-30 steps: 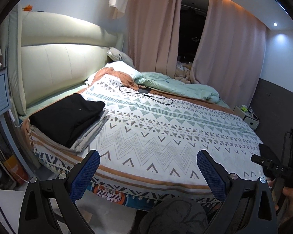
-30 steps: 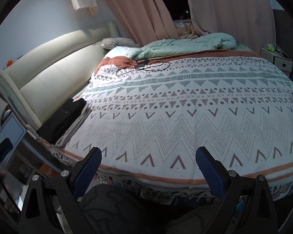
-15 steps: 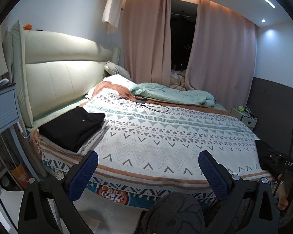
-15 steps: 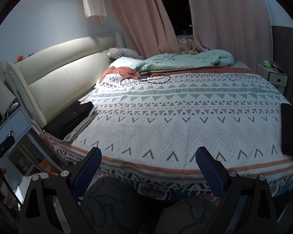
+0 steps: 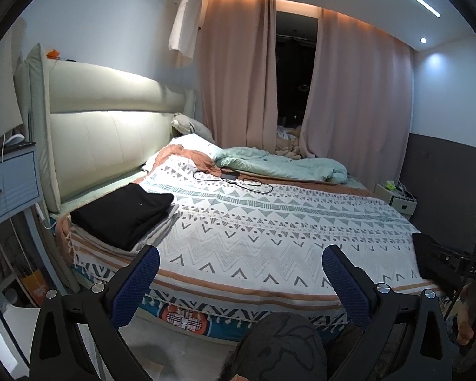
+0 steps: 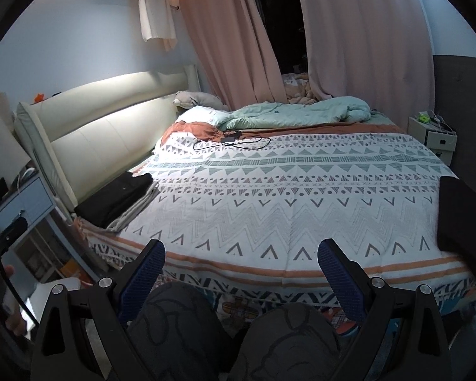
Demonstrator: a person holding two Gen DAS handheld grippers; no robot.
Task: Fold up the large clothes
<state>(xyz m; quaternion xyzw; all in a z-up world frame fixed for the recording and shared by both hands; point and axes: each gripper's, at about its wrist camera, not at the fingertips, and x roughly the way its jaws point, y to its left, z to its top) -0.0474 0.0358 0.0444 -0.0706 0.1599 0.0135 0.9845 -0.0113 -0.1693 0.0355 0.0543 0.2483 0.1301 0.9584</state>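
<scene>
Fingers (image 5: 146,265) of both the left gripper (image 5: 239,268) and right gripper (image 6: 241,258) are spread and empty, away from the folded black clothes (image 5: 123,211) near the bed's (image 5: 269,238) corner, so a careless reach could topple that stack.

Patterned bedspread (image 5: 269,222) covers the bed. Black cable (image 5: 238,181) lies near the green duvet (image 5: 285,168). Pink curtains (image 5: 238,73) behind. White nightstand (image 6: 433,136) beside the bed.

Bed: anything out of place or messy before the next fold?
A black cable with its adapter lies loose on the patterned blanket near the pillows, and a green duvet is bunched up behind it. The folded black stack looks tidy.
</scene>
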